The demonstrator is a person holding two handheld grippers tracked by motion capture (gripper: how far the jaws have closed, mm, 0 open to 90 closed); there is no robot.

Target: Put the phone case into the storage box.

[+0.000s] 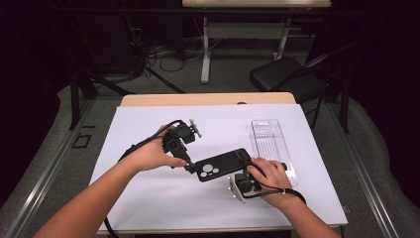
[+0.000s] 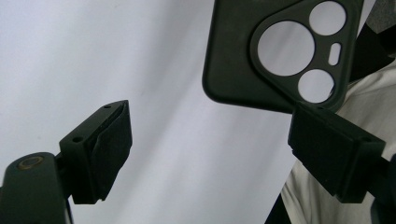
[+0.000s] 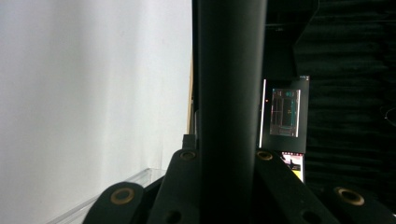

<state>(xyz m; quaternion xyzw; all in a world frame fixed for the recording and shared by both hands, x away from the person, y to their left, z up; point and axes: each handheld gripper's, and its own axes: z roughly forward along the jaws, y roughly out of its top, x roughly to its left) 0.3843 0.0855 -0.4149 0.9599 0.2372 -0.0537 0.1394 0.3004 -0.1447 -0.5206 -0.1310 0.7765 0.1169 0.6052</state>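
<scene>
My right hand-held gripper [image 1: 246,162] clamps the light, bendy phone case [image 1: 223,165] by its edge; left hand-held gripper [image 1: 190,167] stands open beside its camera-cutout end

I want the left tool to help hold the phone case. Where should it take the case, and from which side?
Probably the free short end by the camera holes. The case is held edge-on in the shut right tool at its other end. The left tool is open, with that end near one pad. Come from the left along the case's length, one pad on each flat face, avoiding the holes.
</scene>
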